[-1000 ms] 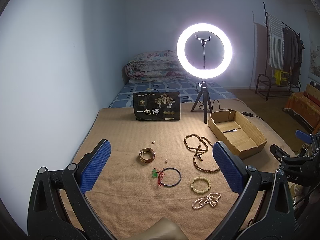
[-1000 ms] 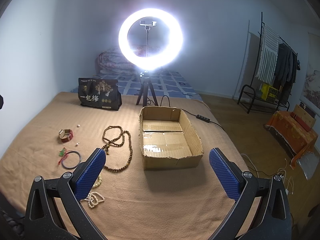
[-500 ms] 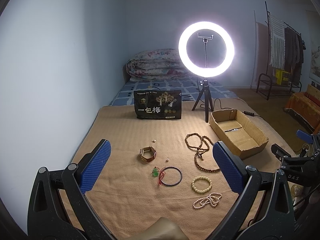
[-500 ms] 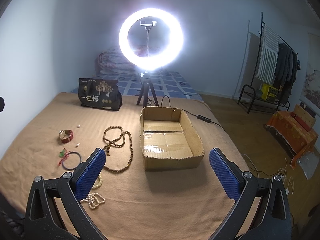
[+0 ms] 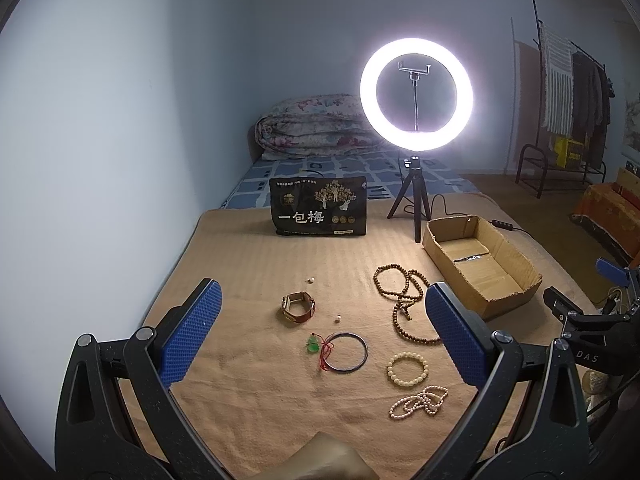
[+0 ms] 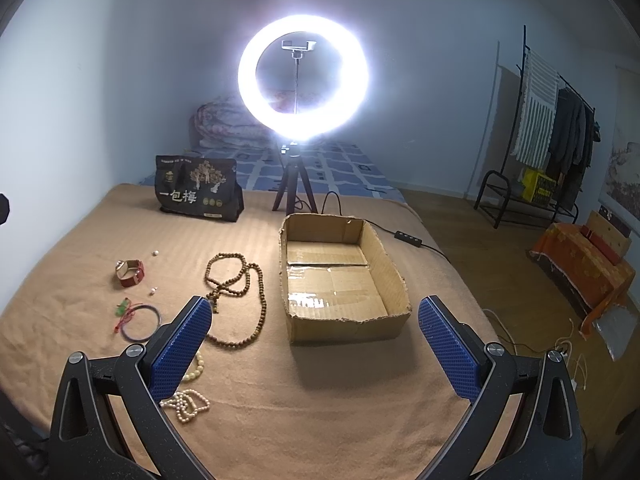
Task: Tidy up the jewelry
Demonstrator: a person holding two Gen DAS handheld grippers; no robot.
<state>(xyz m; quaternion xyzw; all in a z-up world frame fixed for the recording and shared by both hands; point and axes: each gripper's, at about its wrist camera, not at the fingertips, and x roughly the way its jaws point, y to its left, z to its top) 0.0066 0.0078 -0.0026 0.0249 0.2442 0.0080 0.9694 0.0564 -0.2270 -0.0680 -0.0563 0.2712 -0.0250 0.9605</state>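
Wooden prayer beads [image 5: 404,304], a cream bead bracelet [image 5: 407,368], a pearl strand [image 5: 418,402], a thin dark bangle [image 5: 346,352] tied to a green pendant [image 5: 313,345], a red-strapped watch [image 5: 298,307] and two tiny loose beads lie scattered on a tan blanket [image 5: 260,264]. To their right sits an open cardboard box [image 6: 344,276], which looks empty, so sorting seems not yet begun.

Both claws hang above the blanket with jaws spread wide, holding nothing. The left gripper [image 5: 320,340] frames the bangle, pendant and watch between its blue pads. The cream bracelet and pearls lie toward its right pad. The right gripper [image 6: 316,344] faces the box, with the wooden beads just past its left pad.

To do this step well, probably lower one claw straight onto a single piece, pinch a firm section such as the bangle's rim, and lift clear. Strands may drag neighbours along.

A bright ring light [image 5: 416,94] on a tripod and a black printed bag [image 5: 318,212] stand behind.
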